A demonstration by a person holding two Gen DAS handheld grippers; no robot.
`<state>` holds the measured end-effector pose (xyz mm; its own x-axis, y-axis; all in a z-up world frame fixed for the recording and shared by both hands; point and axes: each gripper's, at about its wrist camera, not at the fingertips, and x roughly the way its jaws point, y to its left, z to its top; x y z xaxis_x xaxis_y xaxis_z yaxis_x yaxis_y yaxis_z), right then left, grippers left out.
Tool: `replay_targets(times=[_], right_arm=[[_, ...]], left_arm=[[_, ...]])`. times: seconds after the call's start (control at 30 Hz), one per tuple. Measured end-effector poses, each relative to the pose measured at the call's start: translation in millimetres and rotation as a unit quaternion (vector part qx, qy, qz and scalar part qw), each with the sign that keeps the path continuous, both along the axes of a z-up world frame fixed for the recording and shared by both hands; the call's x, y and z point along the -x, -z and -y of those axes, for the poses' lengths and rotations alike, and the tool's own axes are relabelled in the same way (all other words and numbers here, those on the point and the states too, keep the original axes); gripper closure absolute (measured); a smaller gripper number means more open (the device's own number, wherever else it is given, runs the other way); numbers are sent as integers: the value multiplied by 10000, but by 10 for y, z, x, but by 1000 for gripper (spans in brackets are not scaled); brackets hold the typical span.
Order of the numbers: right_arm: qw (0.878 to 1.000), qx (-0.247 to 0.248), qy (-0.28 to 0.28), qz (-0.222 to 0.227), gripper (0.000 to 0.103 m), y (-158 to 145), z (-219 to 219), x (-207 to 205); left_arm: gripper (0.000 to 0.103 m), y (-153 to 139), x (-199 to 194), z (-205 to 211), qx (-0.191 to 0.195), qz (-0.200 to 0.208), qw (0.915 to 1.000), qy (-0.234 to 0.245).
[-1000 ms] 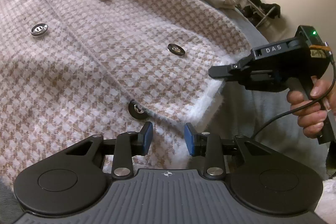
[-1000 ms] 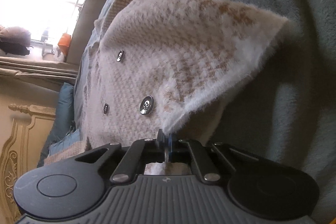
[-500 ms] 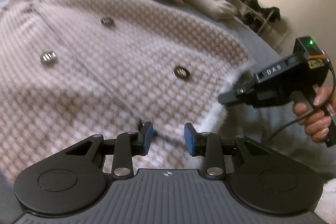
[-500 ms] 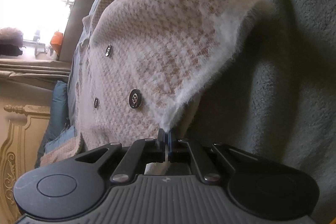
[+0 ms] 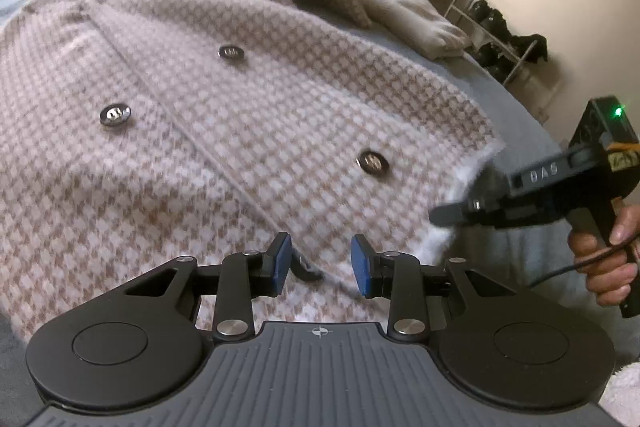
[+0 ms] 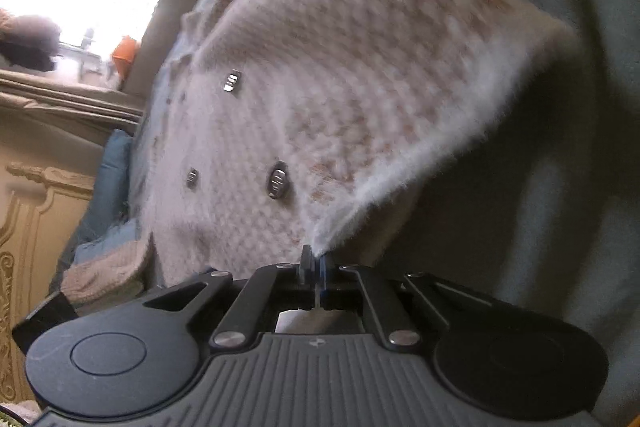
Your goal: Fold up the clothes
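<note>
A pink-beige and white houndstooth coat (image 5: 248, 131) with dark metal buttons lies spread on a grey-blue bed (image 5: 516, 95). My left gripper (image 5: 320, 267) hovers low over its lower front, blue pads apart, with flat fabric showing between them and nothing pinched. One button (image 5: 306, 269) peeks out beside the left finger. At the right, a hand (image 5: 600, 259) holds my right gripper (image 5: 452, 217), shut on the coat's fuzzy white hem corner. In the right wrist view the right gripper (image 6: 316, 261) pinches that corner, and the coat (image 6: 320, 99) rises off the grey blanket (image 6: 540, 187).
A folded cream garment (image 5: 412, 15) lies on the bed beyond the coat's collar. A rack of dark shoes (image 5: 500, 39) stands by the wall at the right. In the right wrist view a blue pillow (image 6: 112, 179) and carved wooden furniture (image 6: 24, 227) sit at the left.
The left view has tipped up, so more of the collar shows and the lowest button has slid behind the left finger. The right gripper, still shut on the hem corner, has drifted right and lower.
</note>
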<state>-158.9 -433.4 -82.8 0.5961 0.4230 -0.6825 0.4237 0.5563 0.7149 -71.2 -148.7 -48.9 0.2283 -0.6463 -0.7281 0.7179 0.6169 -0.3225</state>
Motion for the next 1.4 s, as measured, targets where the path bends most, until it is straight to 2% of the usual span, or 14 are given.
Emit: replay_targets(times=[0.17,0.43,0.6,0.63,0.67,0.73,0.77,0.9,0.97,1.03,1.1,1.2,1.33,1.4], right_arm=[[9999,58,-3,-138,102,-20,34,10],[9997,93,-132,-174,102,-26,-7,-93],[9996,221,-102,-173,100,7,-9,-79],[9995,235,-104,-177,99,-8,-8,-73],[9992,315,-119,-211,92,-40,0,-62],[9978,606,-171,-222,77,-153,30,-17],[9962,825,-210,-178,75,-240,54,19],[9830,1799,-318,170,75,-634,157,138],[9690,2419,-233,440,75,-811,206,100],[9572,2837,-128,552,75,-859,253,1],[9505,3065,-146,482,74,-724,338,-125],[9583,2817,-407,-236,74,-299,539,-322],[9670,2536,-221,-98,71,-536,660,-420],[9705,2385,-56,355,68,-724,735,-509]], left_arm=[[71,79,-41,48,-20,-41,10000,47],[71,-72,32,89,176,801,9964,225],[71,183,109,298,-194,644,9956,651],[70,207,142,316,-248,741,9944,708],[70,219,180,331,-300,881,9927,766],[70,218,210,355,-382,997,9910,813],[70,217,210,356,-392,1000,9909,812],[70,223,213,356,-413,1008,9909,794],[70,226,213,366,-431,1014,9909,780],[69,230,217,367,-441,1005,9910,762],[69,229,214,357,-443,984,9913,756],[69,227,211,353,-461,971,9912,771],[68,229,194,349,-461,918,9918,761],[68,230,183,346,-455,883,9922,748]])
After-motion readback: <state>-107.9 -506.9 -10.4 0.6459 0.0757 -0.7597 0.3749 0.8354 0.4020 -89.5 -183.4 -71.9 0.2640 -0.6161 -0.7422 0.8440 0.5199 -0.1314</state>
